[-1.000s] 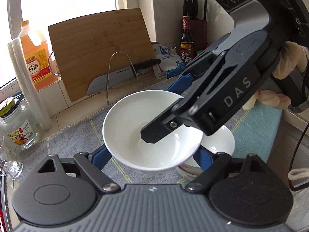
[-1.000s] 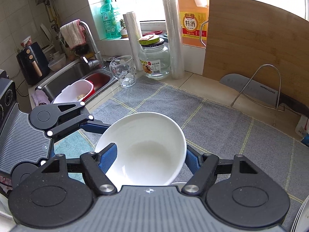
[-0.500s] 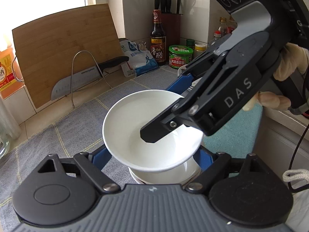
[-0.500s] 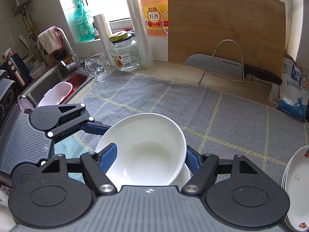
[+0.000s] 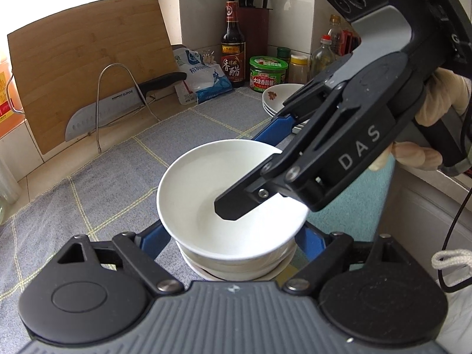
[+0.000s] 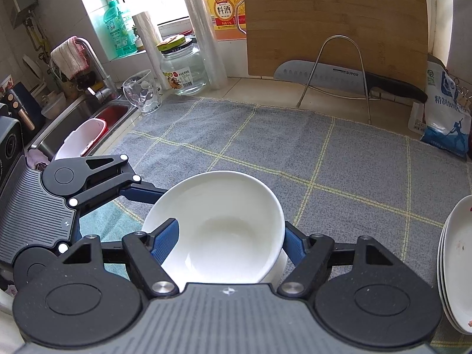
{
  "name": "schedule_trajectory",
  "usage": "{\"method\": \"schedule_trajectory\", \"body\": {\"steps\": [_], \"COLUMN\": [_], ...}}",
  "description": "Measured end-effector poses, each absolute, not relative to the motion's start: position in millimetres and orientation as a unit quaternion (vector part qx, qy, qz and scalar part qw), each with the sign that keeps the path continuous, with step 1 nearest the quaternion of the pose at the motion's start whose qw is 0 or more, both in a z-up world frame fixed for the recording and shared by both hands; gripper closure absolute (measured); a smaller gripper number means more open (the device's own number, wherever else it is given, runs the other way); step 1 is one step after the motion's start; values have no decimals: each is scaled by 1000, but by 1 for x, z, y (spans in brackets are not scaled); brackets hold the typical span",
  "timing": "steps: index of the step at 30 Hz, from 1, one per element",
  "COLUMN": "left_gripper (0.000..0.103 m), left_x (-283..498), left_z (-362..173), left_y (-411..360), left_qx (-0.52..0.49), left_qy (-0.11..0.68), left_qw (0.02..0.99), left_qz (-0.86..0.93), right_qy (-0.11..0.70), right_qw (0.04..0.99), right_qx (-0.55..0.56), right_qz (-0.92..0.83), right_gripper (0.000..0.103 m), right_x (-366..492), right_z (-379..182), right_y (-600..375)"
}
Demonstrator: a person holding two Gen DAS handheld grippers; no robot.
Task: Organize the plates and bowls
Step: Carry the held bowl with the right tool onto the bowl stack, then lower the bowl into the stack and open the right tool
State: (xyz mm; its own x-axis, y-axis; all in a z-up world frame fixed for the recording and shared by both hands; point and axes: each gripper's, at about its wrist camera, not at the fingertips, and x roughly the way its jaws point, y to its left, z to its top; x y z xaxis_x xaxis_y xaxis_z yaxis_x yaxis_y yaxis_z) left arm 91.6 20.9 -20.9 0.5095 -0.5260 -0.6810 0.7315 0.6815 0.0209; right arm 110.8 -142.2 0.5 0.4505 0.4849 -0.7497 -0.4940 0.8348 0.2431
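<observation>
Both your grippers hold one white bowl together. Your left gripper has its blue fingers pressed on the two sides of the bowl. Your right gripper clamps the rim, one finger inside and one outside. The bowl sits in a stack of other bowls (how many I cannot tell) on the grey cloth of the worktop. The plates lie well apart, to the right.
</observation>
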Motion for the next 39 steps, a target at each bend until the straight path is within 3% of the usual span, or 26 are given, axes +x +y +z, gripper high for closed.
{"method": "schedule_trajectory", "body": {"steps": [25,29,34,39], "left_gripper": [12,11,10,8], "left_x": [99,99,98,96], "left_z": [-25,-25,-24,-21], "left_y": [21,21,23,28], "left_qx": [143,145,148,149], "left_qy": [344,344,341,332], "left_qw": [847,845,845,847], "left_qz": [-380,-382,-384,-387], "right_qy": [445,448,444,438], "right_qw": [852,850,851,853], "right_qx": [-18,-18,-28,-29], "right_qz": [274,278,279,282], "right_gripper": [23,19,5,2], "right_x": [112,113,110,107], "right_z": [-13,-16,-16,-13], "right_y": [-139,-139,-136,-136]}}
